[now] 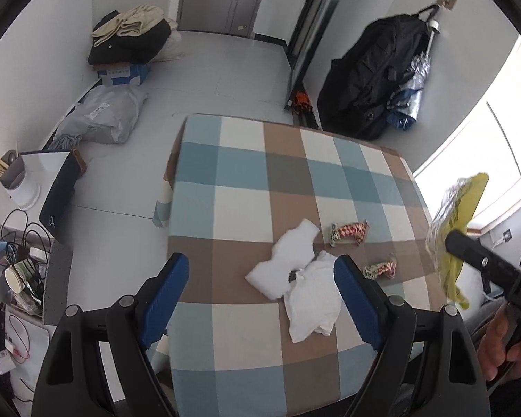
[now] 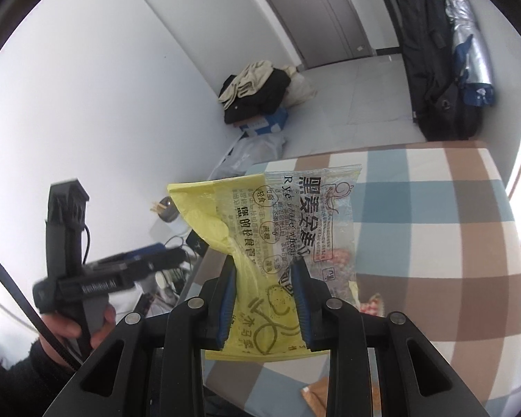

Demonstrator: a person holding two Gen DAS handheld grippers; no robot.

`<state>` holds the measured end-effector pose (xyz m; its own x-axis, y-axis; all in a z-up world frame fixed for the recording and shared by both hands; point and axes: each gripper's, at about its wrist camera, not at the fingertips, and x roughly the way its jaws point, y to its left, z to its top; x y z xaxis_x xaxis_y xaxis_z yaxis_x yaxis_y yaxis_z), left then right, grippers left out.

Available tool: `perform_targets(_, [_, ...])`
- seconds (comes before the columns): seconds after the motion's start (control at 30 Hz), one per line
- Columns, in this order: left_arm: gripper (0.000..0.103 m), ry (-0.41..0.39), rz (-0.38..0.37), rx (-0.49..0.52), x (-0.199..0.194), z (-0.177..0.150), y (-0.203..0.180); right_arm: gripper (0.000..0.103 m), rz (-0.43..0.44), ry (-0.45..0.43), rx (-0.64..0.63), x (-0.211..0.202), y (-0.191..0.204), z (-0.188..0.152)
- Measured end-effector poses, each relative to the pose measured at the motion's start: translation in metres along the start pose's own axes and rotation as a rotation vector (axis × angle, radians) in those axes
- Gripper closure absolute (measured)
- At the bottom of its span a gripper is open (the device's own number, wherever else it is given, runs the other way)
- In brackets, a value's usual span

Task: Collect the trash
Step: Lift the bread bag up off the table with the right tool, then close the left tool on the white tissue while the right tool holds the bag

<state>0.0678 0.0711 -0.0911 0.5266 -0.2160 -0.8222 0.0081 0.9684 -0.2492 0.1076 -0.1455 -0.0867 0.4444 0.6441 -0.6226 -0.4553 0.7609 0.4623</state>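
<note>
My right gripper (image 2: 264,271) is shut on a yellow and clear bread wrapper (image 2: 278,222) and holds it up above the checked table (image 2: 434,208); the wrapper also shows at the right of the left wrist view (image 1: 455,236). My left gripper (image 1: 260,278) is open and empty above the table's near left part. Between and beyond its fingers lie two crumpled white tissues (image 1: 288,260) (image 1: 312,305). Two small red-patterned candy wrappers (image 1: 349,233) (image 1: 382,267) lie just past them.
The checked tablecloth (image 1: 246,180) covers the table. On the floor to the left are a grey bag (image 1: 104,114), a box with clothes (image 1: 128,41), and a cluttered side stand (image 1: 24,271). A black bag (image 1: 375,76) hangs on the far wall.
</note>
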Motion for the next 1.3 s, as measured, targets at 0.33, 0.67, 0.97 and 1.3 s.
perform_targets(0.33, [0.02, 0.107, -0.009, 0.194, 0.029, -0.026, -0.049, 0.073, -0.049, -0.041, 0.071, -0.025, -0.035, -0.002])
perform_targets(0.67, [0.022, 0.18, 0.102, 0.252, 0.061, -0.03, -0.065, 0.073, -0.047, -0.063, 0.095, -0.048, -0.045, -0.006])
perform_targets(0.97, [0.036, 0.217, 0.142, 0.283, 0.077, -0.028, -0.072, 0.073, -0.043, -0.072, 0.126, -0.059, -0.05, -0.01])
perform_targets(1.3, [0.096, 0.238, 0.103, 0.327, 0.077, -0.038, -0.086, 0.073, -0.043, -0.086, 0.128, -0.065, -0.052, -0.011])
